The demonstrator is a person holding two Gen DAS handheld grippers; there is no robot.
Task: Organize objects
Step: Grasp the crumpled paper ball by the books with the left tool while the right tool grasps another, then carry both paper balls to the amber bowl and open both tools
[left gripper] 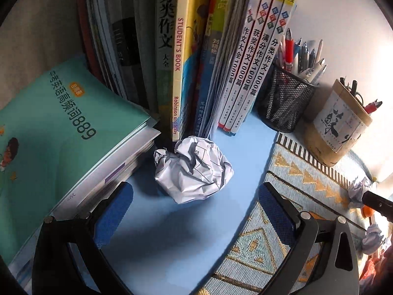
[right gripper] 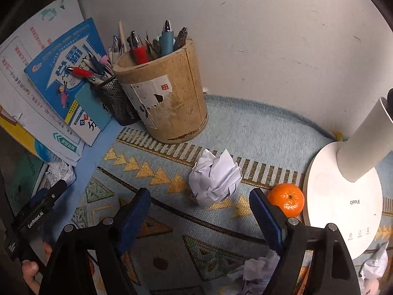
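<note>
In the left wrist view a crumpled white paper ball (left gripper: 194, 169) lies on the blue desk in front of upright books (left gripper: 196, 54). My left gripper (left gripper: 196, 196) is open, its blue pads either side of the ball and just short of it. In the right wrist view another crumpled paper ball (right gripper: 215, 178) lies on the patterned mat (right gripper: 258, 132). My right gripper (right gripper: 200, 205) is open and empty, just short of that ball. An orange mandarin (right gripper: 286, 199) sits beside its right finger. More paper balls lie near the bottom (right gripper: 255, 270) and far left (right gripper: 61, 172).
A teal book stack (left gripper: 54, 135) lies left of the left gripper. A black mesh pen cup (right gripper: 115, 100) and a bamboo pen holder (right gripper: 167, 98) stand at the back. A white lamp base (right gripper: 343, 201) stands right. The left gripper (right gripper: 39, 213) shows at the right view's left edge.
</note>
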